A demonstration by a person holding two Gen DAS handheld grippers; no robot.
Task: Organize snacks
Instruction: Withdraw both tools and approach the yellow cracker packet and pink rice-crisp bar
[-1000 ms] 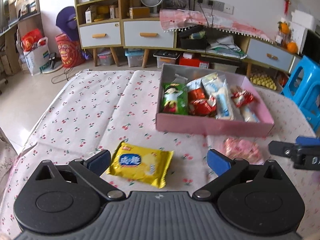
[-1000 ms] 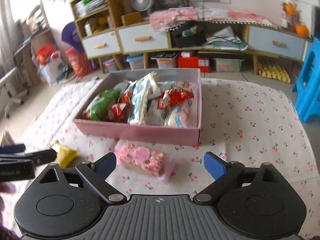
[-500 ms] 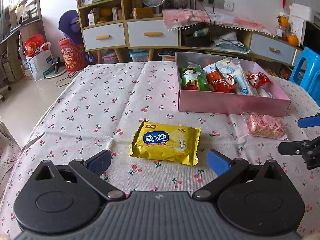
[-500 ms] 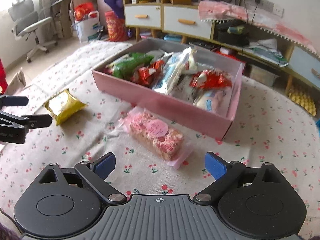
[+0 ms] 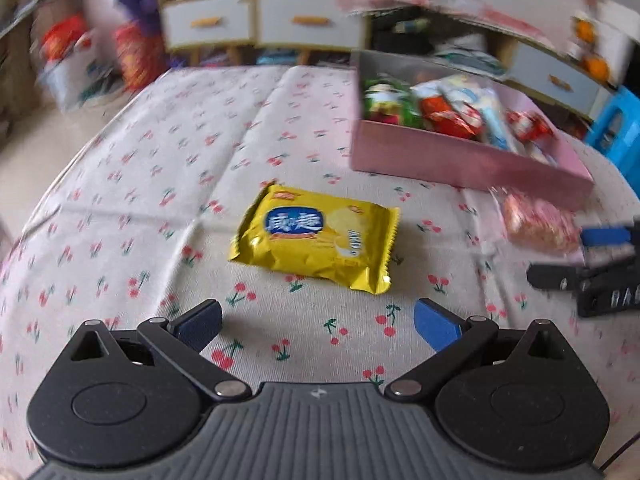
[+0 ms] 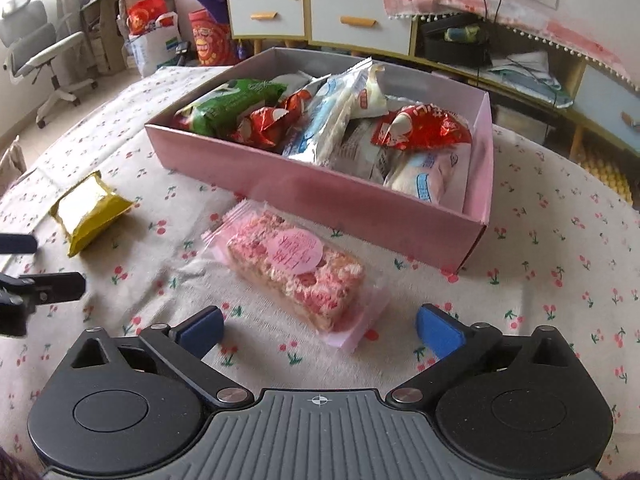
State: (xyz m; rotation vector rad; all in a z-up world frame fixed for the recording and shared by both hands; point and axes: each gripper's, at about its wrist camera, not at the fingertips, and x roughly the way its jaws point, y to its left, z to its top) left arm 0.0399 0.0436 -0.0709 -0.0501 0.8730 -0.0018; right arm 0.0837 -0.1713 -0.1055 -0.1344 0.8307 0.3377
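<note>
A yellow biscuit packet [image 5: 316, 238] lies flat on the cherry-print tablecloth, just ahead of my left gripper [image 5: 318, 324], which is open and holds nothing. In the right wrist view the same yellow packet [image 6: 88, 210] sits at far left. A pink crispy bar in clear wrap [image 6: 298, 274] lies right in front of my right gripper [image 6: 320, 330], whose jaws are opening wide, the bar's near end just ahead of the pads and untouched. The pink box [image 6: 320, 184] behind it holds several snack packs. From the left wrist I see the pink box [image 5: 460, 160] and the bar [image 5: 538, 222] at right.
The cloth-covered table [image 6: 560, 248] drops off at its edges to the floor. Cabinets with drawers [image 6: 360, 20], bags [image 6: 154, 42] and an office chair [image 6: 36, 48] stand beyond. A blue stool [image 5: 616, 128] is at the right. The left gripper's fingers [image 6: 48, 284] show at the left edge.
Both grippers have sunk closer to the table. The yellow packet and the pink bar now sit nearer and larger ahead of the left and right jaws. The right jaws have widened slightly.
</note>
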